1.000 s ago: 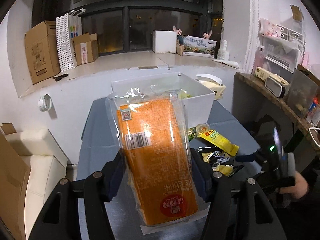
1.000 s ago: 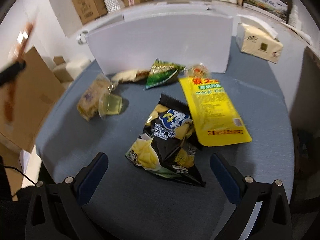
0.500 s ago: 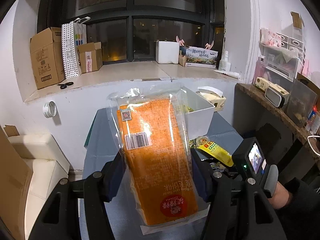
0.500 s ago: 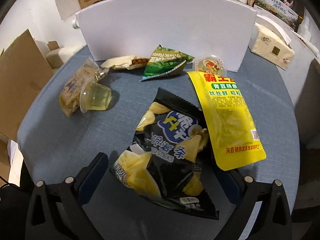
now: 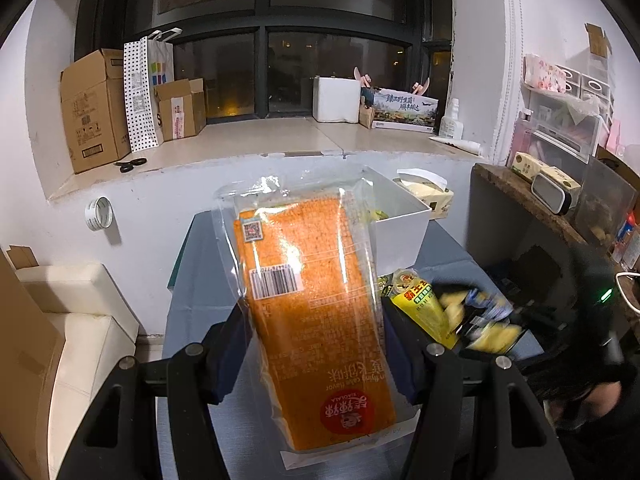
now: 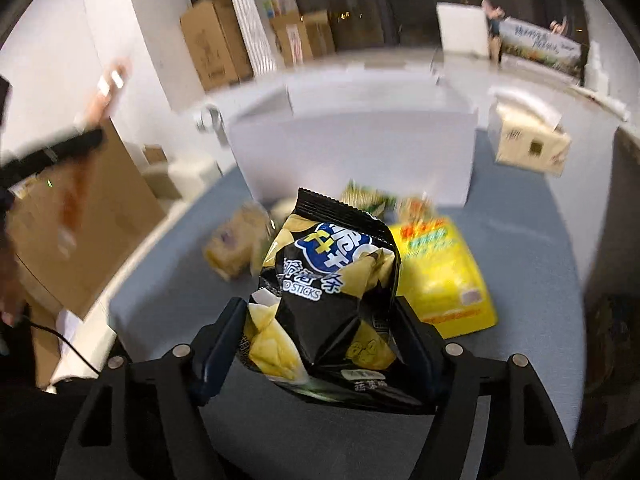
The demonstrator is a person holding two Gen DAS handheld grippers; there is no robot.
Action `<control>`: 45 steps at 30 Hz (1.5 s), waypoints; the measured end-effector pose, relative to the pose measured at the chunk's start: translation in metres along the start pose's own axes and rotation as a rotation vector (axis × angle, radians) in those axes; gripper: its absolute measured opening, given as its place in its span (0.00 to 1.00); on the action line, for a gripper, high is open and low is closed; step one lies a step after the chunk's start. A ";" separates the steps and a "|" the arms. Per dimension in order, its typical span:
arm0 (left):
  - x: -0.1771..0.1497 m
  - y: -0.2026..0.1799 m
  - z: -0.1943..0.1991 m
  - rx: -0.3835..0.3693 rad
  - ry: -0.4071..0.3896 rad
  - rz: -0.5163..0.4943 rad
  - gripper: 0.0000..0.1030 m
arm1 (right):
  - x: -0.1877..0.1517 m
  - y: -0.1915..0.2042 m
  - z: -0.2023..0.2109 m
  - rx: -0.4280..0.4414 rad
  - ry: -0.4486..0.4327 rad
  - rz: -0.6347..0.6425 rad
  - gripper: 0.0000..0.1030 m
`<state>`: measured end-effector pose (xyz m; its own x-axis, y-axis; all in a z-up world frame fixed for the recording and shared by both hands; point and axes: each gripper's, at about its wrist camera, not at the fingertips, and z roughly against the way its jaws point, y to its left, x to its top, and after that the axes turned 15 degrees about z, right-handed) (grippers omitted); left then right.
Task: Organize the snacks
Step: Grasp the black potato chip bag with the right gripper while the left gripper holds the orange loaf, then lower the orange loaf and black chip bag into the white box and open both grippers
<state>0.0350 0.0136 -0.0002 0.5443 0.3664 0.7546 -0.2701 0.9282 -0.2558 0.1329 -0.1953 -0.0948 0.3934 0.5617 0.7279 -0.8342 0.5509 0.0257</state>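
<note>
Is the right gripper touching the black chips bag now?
Touching. In the right wrist view the closing right gripper has the black chips bag between its fingers, both pads pressed against its crumpled sides, the bag raised off the table.

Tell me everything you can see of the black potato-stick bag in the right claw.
The black foil potato-stick bag is glossy and crumpled, printed with yellow potato sticks, a blue-and-white logo and the word STICKS, with a serrated seal along its top edge. It stands roughly upright, top tilted away from the camera, between the blue pads of the right claw, whose jaws are closing and denting its sides. It looks lifted clear of the grey-blue table. The left-wrist view shows it only as a blur.
</note>
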 end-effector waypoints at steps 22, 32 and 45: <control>0.151 0.000 -0.151 -0.007 0.046 0.054 0.64 | 0.167 -0.089 -0.019 -0.125 -0.136 0.014 0.75; 0.165 0.012 -0.245 0.109 0.158 0.058 1.00 | 0.205 -0.144 -0.098 -0.193 0.034 0.009 0.75; 0.158 0.012 -0.225 0.115 0.120 0.018 1.00 | 0.184 -0.152 -0.104 -0.191 0.059 -0.008 1.00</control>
<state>0.2961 0.0969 -0.0200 0.6276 0.3946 0.6711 -0.3662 0.9103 -0.1927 0.3727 -0.1118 -0.0361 0.4266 0.5889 0.6865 -0.7444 0.6597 -0.1033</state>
